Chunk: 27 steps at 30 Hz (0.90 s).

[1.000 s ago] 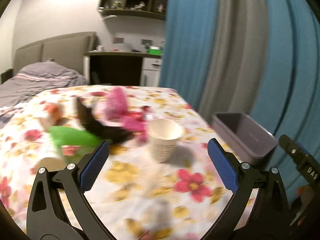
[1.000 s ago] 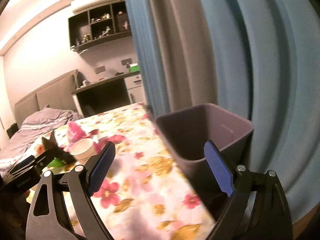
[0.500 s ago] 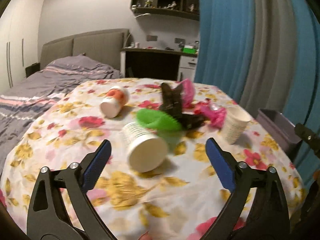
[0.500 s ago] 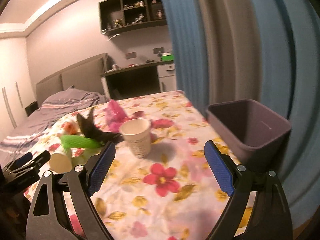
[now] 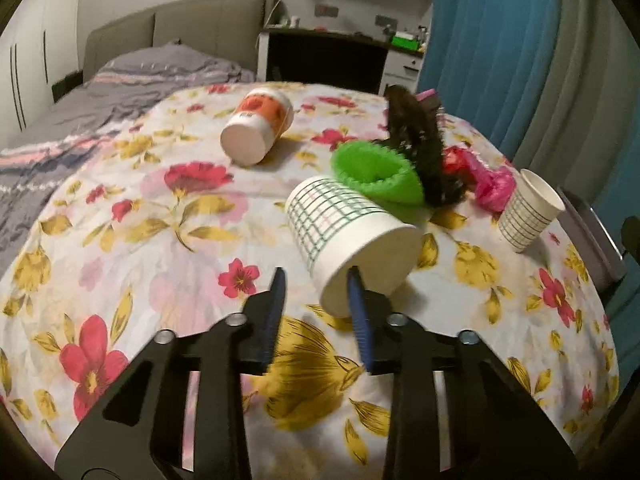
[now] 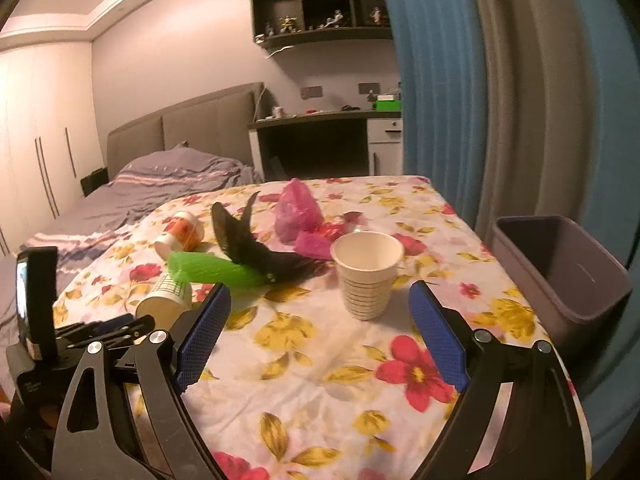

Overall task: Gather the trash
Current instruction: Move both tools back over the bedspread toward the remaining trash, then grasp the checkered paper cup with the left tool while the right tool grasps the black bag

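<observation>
The left gripper is closing on the rim of the tipped checked cup lying on the floral cloth, not yet clamped; a second ago it gaped wide. The right gripper hangs open facing the upright cup. Next likely: pinch, lift toward the grey bin

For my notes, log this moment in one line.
left gripper: closing at the tipped checked paper cup | right gripper: open, empty
</observation>
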Available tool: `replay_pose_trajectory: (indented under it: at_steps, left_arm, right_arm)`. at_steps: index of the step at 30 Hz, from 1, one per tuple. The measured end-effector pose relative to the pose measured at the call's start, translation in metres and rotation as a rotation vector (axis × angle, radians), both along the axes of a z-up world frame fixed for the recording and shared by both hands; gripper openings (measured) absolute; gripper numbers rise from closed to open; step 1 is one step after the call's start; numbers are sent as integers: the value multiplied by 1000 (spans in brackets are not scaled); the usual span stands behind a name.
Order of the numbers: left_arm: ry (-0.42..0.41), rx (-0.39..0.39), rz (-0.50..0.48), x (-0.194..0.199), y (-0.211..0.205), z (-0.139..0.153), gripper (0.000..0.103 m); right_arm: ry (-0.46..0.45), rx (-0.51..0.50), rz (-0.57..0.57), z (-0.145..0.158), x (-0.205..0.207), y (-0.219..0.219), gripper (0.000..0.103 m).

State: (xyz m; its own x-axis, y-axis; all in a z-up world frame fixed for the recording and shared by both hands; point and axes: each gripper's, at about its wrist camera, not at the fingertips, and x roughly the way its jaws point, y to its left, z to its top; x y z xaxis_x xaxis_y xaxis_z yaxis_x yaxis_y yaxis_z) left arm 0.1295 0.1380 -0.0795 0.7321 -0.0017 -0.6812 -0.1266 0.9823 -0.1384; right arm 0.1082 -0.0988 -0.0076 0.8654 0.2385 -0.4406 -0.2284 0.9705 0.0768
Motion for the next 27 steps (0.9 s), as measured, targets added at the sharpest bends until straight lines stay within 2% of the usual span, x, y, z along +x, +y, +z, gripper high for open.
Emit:
replay_pose_trajectory:
  at_steps: [2,4,7,16,21,27]
  left_arm:
    - [15,-24,12,4,6,-2,9]
    - [21,-27,19,6,10,-4,2]
    - [14,-26,36,7,15,-4,2]
    - [-105,-53,134,-17,52,22,2]
    - [-138,-27,173,-16,69,30,2]
    - [-152,-43,180,-12,84,30,2]
  right_arm:
    - [-2,-9,14,1,6,10,87]
    - [0,-13,26,0,10,15,87]
    - [8,-24,46,-1,20,27,87]
    - [32,-31,97,-8,57,65,87]
    - [54,-31,112,-16,86,88,79]
    - [113,-48,122,-32,116,107,64]
